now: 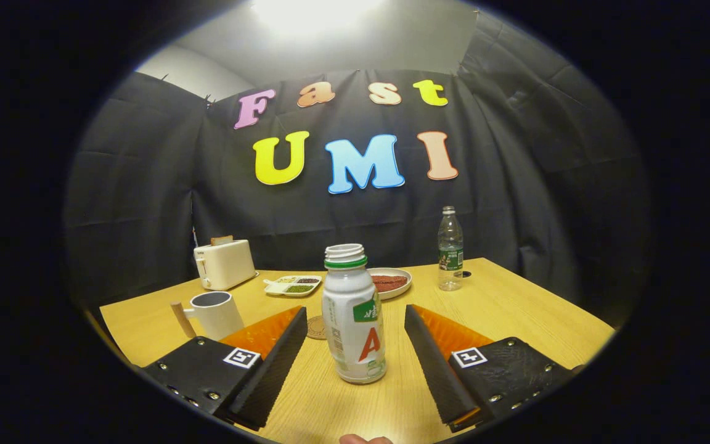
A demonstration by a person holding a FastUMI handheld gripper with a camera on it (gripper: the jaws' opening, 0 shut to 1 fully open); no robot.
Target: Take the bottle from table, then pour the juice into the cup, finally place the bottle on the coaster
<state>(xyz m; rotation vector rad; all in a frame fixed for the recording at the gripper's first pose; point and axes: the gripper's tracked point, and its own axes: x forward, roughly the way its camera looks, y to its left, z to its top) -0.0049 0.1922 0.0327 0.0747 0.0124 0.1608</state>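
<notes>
Your claw [355,345] stands wide, both fingers clear of the juice bottle [354,314], which sits upright and uncapped on the table [515,308] right between them, a gap showing on each side. You are at the first step, as I judge it: the bottle not yet taken. The next move calls for a squeeze on the bottle's body, kept level since the mouth is open. Then carry it to the cup [216,313], ahead of your left finger, with its wooden handle turned away from the bottle. One coaster [317,327] lies just behind the bottle, partly hidden by it.

Count beyond the fingers: one cup, one coaster, one toaster [224,264], one divided tray [293,285], one plate [391,282], and two bottles counting the clear water bottle [450,250].
</notes>
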